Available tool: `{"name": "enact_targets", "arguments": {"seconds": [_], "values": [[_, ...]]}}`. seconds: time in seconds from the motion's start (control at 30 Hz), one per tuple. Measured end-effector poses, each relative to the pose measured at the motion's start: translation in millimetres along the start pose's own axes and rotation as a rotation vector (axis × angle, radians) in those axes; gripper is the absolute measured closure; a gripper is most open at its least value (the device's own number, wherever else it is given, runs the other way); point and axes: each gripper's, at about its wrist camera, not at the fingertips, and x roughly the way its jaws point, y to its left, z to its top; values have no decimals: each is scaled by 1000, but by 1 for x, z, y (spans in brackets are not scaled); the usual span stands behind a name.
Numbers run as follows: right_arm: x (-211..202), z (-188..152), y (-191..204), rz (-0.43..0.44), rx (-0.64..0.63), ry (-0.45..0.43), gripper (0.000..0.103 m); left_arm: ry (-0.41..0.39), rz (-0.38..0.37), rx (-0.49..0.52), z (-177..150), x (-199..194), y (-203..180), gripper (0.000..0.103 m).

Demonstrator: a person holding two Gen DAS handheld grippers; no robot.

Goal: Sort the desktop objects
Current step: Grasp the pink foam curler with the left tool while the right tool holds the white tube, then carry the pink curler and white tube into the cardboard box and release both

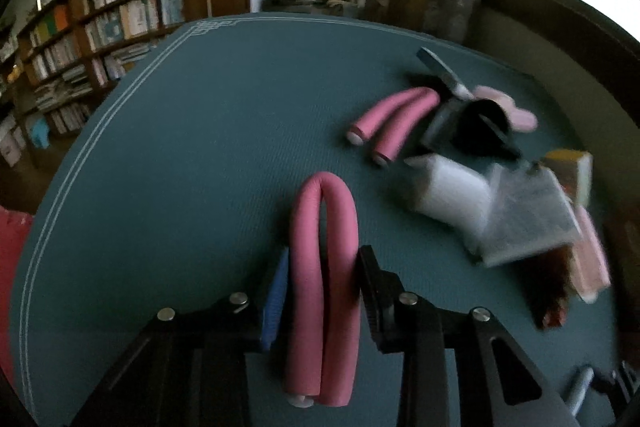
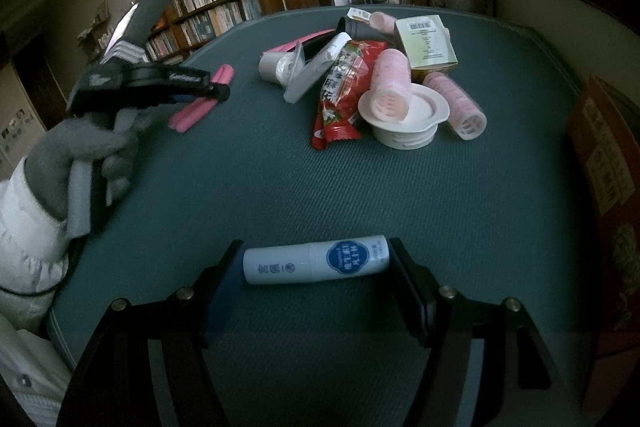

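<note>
two folded pink foam curler rods (image 1: 394,121) lie mid-mat; a third, the bent pink foam rod (image 1: 324,267), sits between the left gripper (image 1: 320,279) fingers, which clench on its doubled legs. right gripper (image 2: 316,267) is spread wide, its jaws at either end of a white tube (image 2: 316,259) lying crosswise on the green mat (image 2: 280,167); contact unclear, so i judge it not gripped. advice: keep both legs of the rod inside the pads, lift straight, then set it parallel beside its twins, clear of the clutter pile (image 2: 372,75).
</note>
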Motion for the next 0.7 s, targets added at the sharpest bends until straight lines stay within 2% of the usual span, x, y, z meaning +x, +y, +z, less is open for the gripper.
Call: {"name": "enact_targets", "arguments": {"seconds": [0.17, 0.37, 0.53, 0.7], "values": [[-4, 1, -4, 4, 25, -20, 30, -29, -47, 30, -9, -22, -12, 67], [-22, 2, -1, -11, 52, -86, 30, -61, -84, 67, -6, -47, -31, 67], [-56, 2, -18, -66, 102, -162, 30, -78, -148, 126, -8, -65, -60, 67], [-110, 1, -48, -171, 181, -289, 30, -87, -218, 197, -6, -76, -102, 67]]}}
